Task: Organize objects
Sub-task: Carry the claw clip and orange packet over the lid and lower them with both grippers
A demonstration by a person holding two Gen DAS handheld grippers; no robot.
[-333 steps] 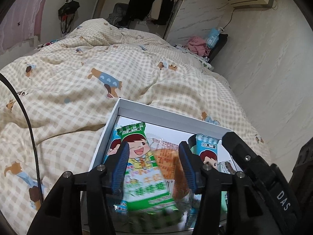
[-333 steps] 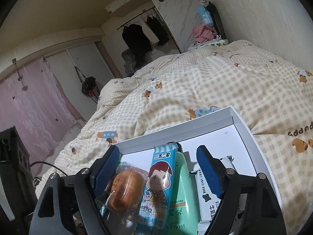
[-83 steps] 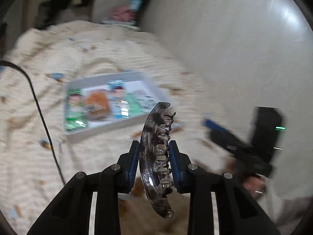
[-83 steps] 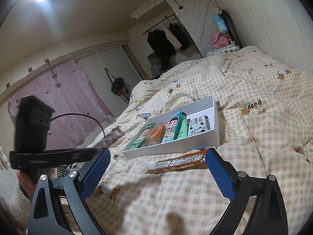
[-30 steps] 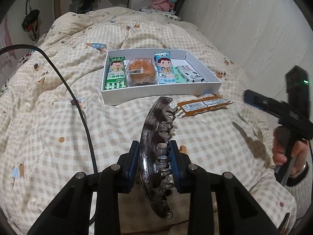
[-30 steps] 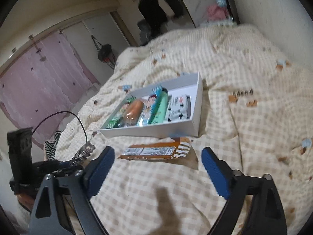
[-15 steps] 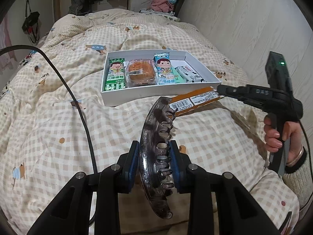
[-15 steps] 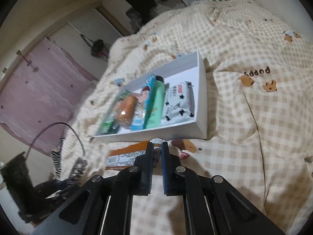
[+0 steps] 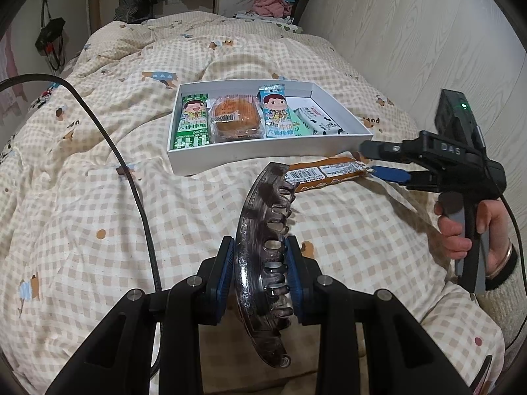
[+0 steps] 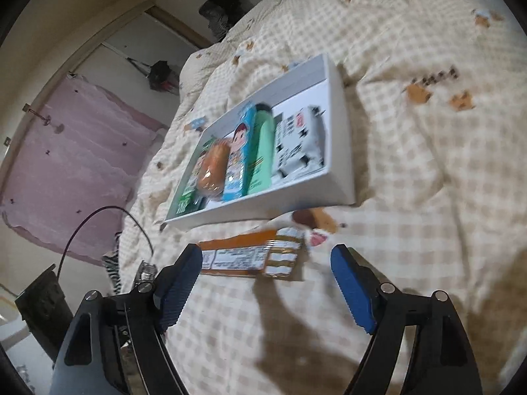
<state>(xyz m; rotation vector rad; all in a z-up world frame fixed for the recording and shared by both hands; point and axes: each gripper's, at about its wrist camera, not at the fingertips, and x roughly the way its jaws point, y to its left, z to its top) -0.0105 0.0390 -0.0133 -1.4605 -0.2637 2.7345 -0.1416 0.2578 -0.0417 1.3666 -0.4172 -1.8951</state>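
Only the left view shows left tongs point(image 9: 260, 275) clamping the hair claw point(image 9: 263, 247); right tongs point(image 10: 265, 283) are opening, empty.

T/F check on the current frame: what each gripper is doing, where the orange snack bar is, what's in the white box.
1. The left gripper is clamped on a dark hair claw clip. True.
2. The orange snack bar lies inside the white box. False: it lies on the quilt, just outside the box's near wall.
3. The right gripper grips the snack bar. False: its jaws are opening, pads not pressing the bar.
4. The box holds a wrapped bun. True.
5. The box is empty on its right side. False: a white packet lies there.
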